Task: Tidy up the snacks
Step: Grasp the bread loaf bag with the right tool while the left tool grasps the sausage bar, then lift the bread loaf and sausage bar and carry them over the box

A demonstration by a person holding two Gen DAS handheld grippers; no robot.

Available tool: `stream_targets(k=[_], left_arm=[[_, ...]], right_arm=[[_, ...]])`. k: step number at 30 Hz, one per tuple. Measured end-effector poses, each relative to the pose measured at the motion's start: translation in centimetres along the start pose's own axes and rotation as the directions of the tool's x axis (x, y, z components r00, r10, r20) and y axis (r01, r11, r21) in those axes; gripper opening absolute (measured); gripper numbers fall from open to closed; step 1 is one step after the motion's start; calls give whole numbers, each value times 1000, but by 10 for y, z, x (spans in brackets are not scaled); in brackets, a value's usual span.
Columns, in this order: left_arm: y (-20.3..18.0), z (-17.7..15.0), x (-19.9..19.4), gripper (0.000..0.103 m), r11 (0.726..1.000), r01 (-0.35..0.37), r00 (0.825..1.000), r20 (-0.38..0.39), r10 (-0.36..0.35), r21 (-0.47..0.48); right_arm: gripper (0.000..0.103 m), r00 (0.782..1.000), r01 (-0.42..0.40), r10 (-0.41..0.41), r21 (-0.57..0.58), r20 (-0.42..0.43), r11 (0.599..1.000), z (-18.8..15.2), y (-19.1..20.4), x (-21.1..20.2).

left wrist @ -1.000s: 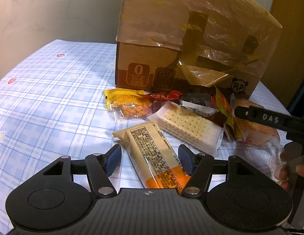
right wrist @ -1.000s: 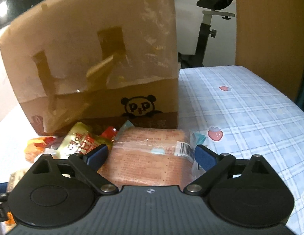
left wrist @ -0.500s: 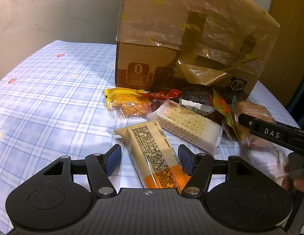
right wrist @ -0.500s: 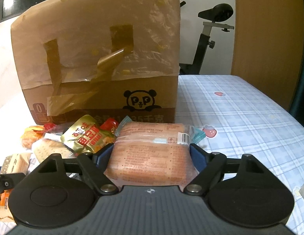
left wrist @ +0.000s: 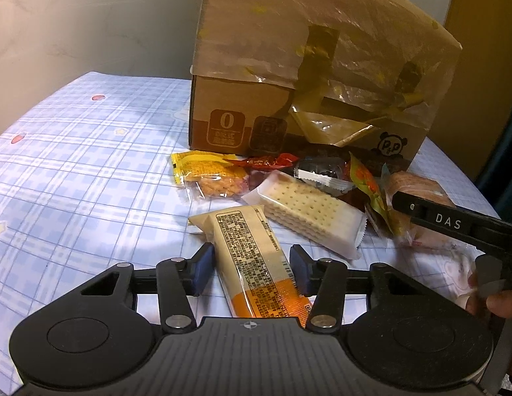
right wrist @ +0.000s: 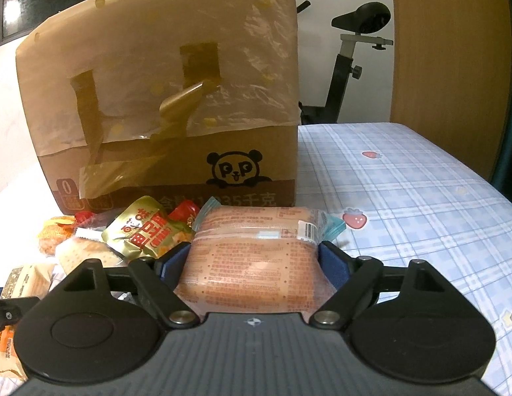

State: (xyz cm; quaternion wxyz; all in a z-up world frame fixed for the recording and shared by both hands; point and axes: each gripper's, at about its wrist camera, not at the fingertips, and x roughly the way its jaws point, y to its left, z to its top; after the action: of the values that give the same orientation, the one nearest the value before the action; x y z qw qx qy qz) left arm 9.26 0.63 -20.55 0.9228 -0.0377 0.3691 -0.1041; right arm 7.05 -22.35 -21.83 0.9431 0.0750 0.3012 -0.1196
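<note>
A pile of wrapped snacks lies on the checked tablecloth (left wrist: 74, 171) in front of a taped cardboard box (left wrist: 315, 76). My left gripper (left wrist: 251, 265) is closing around a long cream and orange snack bar (left wrist: 252, 260) that lies on the cloth; the left pad touches the wrapper and the right pad is just short of it. My right gripper (right wrist: 254, 260) is shut on a pinkish bread pack (right wrist: 256, 257) and holds it in front of the box (right wrist: 163, 99). The right gripper's arm shows in the left wrist view (left wrist: 454, 224).
A white cracker pack (left wrist: 308, 214), a yellow biscuit pack (left wrist: 206, 175), a red wrapper (left wrist: 266, 161), a dark pack (left wrist: 322, 171) and a green-gold packet (right wrist: 147, 231) lie by the box. An exercise bike (right wrist: 348, 62) stands behind the table. A wooden panel (right wrist: 444, 59) is at the right.
My right gripper closed on the bread pack and drew it back and up from the box. My left gripper's fingers narrowed around the snack bar.
</note>
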Motion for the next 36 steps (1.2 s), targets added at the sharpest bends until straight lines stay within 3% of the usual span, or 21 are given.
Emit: stream_targets(k=[10, 19, 36], left_arm=[[2, 1, -4, 51, 1000, -11, 1000, 24, 11, -7], [-1, 2, -9, 50, 1000, -14, 999, 49, 13, 4], [-4, 3, -16, 50, 1000, -14, 997, 82, 12, 21]], right_arm=[[81, 1000, 0, 1, -9, 15, 1000, -1, 2, -2], [80, 998, -9, 4, 82, 64, 997, -1, -12, -9], [79, 996, -20, 11, 91, 91, 996, -2, -14, -15]])
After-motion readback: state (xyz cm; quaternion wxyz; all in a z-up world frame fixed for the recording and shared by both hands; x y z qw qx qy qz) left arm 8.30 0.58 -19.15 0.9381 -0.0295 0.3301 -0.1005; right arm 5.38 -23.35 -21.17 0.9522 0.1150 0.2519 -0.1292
